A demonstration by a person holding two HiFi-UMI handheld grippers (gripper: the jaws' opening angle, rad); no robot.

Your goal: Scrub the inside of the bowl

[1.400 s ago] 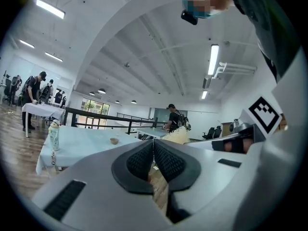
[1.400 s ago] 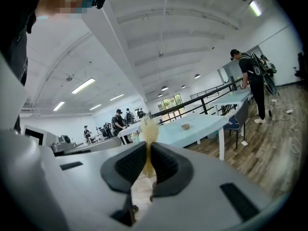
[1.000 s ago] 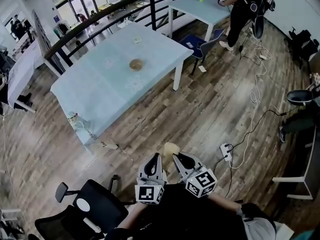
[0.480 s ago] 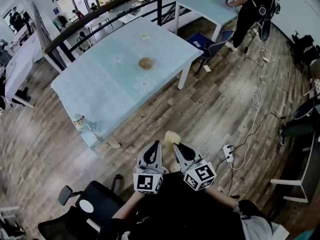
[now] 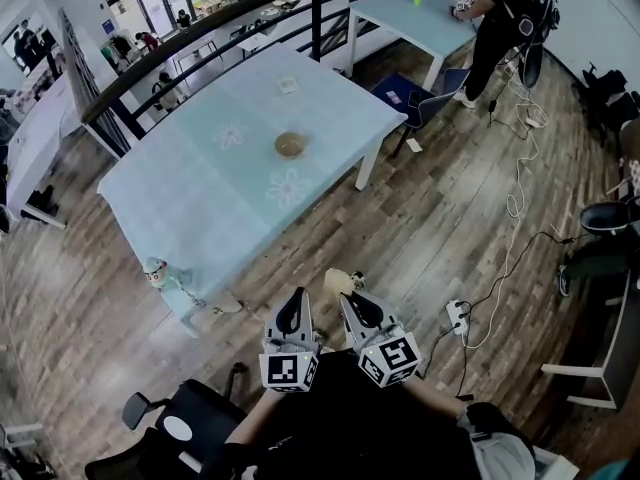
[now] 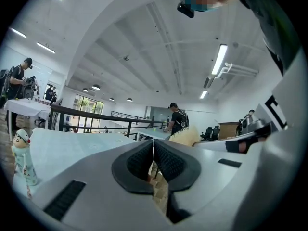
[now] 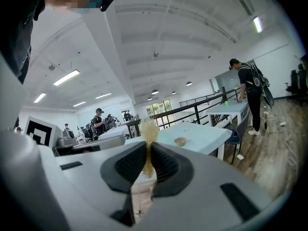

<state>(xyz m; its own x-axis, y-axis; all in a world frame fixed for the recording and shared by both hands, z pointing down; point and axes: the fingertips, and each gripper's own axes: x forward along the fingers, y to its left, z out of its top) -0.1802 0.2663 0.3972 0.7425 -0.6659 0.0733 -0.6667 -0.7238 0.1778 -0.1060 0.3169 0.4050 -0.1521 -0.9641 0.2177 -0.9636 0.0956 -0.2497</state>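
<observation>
Left gripper (image 5: pixel 295 303): jaws clenched flat together, nothing between them. Right gripper (image 5: pixel 350 301): clamped on a yellowish scrubber (image 7: pixel 149 131), pinched thin between the pads with a tuft sticking out past the tips.

Bowl (image 5: pixel 290 145) sits near the middle of the pale blue table (image 5: pixel 200 188), well apart from both grippers (open floor in between, so scrubbing not yet begun by my read). Small figurine (image 5: pixel 155 268) stands on the near corner of the table.

Risks from here:
- Scrubber is held by a narrow strip. Pressing it round the inside of the bowl could drag it out of the jaws or fold it over.
- Bowl looks loose on the cloth. With the left jaws closed, nothing can brace it, so a sideways push from the scrubber may slide or tip it. Left probably needs to open and pin the rim first.
- Figurine is near the approach path. A low swing in could knock it over.

Pose: both grippers held close in front of the body, side by side and nearly touching, jaws aimed forward toward the table, marker cubes facing back at the person.
</observation>
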